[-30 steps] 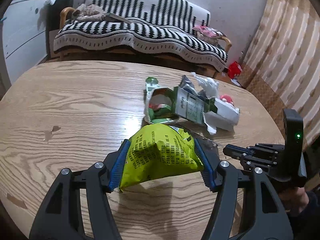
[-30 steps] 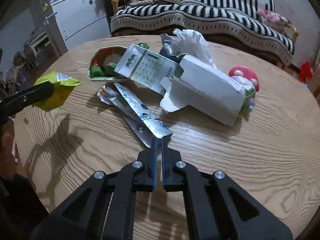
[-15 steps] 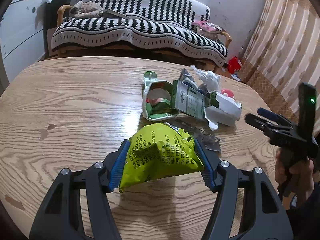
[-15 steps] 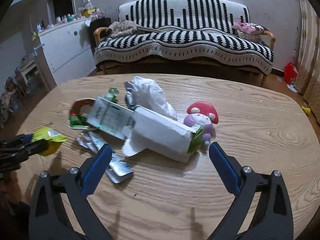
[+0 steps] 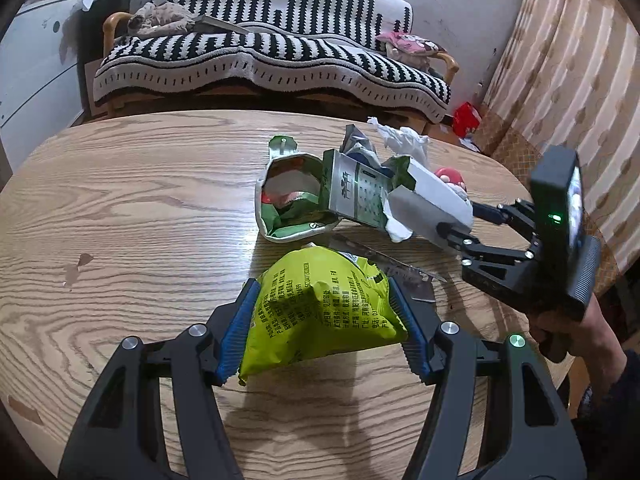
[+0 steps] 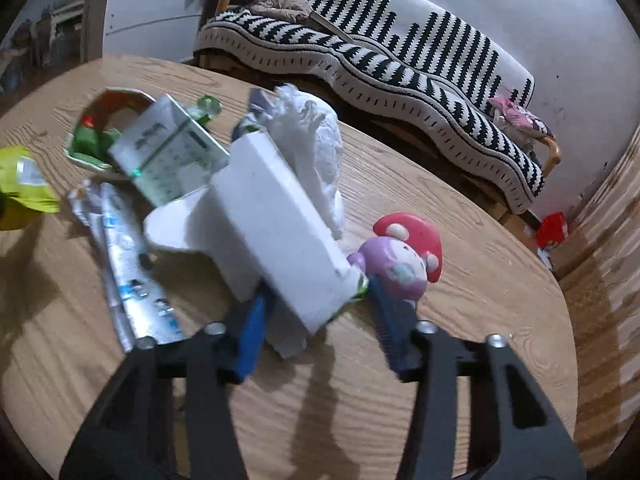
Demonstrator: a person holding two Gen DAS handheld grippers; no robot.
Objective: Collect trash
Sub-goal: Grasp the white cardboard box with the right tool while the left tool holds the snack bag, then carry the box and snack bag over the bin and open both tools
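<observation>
My left gripper [image 5: 323, 285] is shut on a yellow-green snack bag [image 5: 320, 312], held just above the wooden table [image 5: 140, 200]. The trash pile lies beyond it: a torn green wrapper [image 5: 288, 204], a green-and-white carton [image 6: 168, 156], a long white box [image 6: 272, 216], crumpled tissue [image 6: 312, 136] and silver foil strips [image 6: 128, 248]. My right gripper [image 6: 318, 304] has its jaws closing around the near end of the white box. The box sits between the blue pads, with a small gap still showing on the right side. In the left wrist view the right gripper [image 5: 468, 222] reaches in from the right.
A toy with a red mushroom cap [image 6: 404, 256] lies against the box, right beside my right finger. A black-and-white striped sofa [image 5: 272, 52] stands behind the table, with a curtain [image 5: 568, 80] to the right. The table edge [image 6: 552, 280] runs close on the right.
My right gripper opened wide, left the foil strips, swung right to the white box and began narrowing around its end. The left gripper kept still with the bag.
</observation>
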